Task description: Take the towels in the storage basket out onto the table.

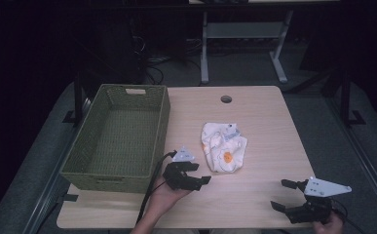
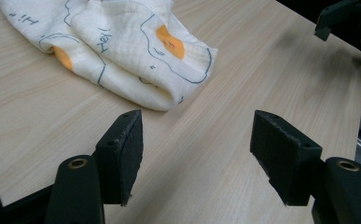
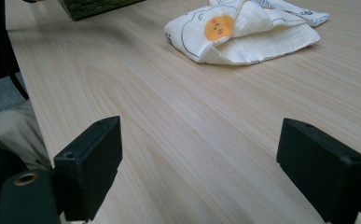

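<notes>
A crumpled white cloth [image 1: 223, 146] with orange and blue prints lies near the middle of the wooden table [image 1: 269, 117]. My left gripper [image 1: 199, 173] sits just to the cloth's near left, held in a hand, with its jaws open and empty. In the left gripper view the cloth [image 2: 122, 46] lies a short way beyond the open left gripper [image 2: 197, 116]. My right gripper [image 1: 279, 194] rests open near the table's front right edge, well apart from the cloth. In the right gripper view, bare wood lies between the right gripper [image 3: 201, 126] and the cloth [image 3: 243, 37] farther off.
A green woven basket [image 1: 118, 136] stands empty on the table's left side, its corner [image 3: 94, 7] also seen from the right gripper. A round cable hole [image 1: 226, 99] sits near the table's far edge. A desk frame [image 1: 244, 44] stands on the dark floor behind.
</notes>
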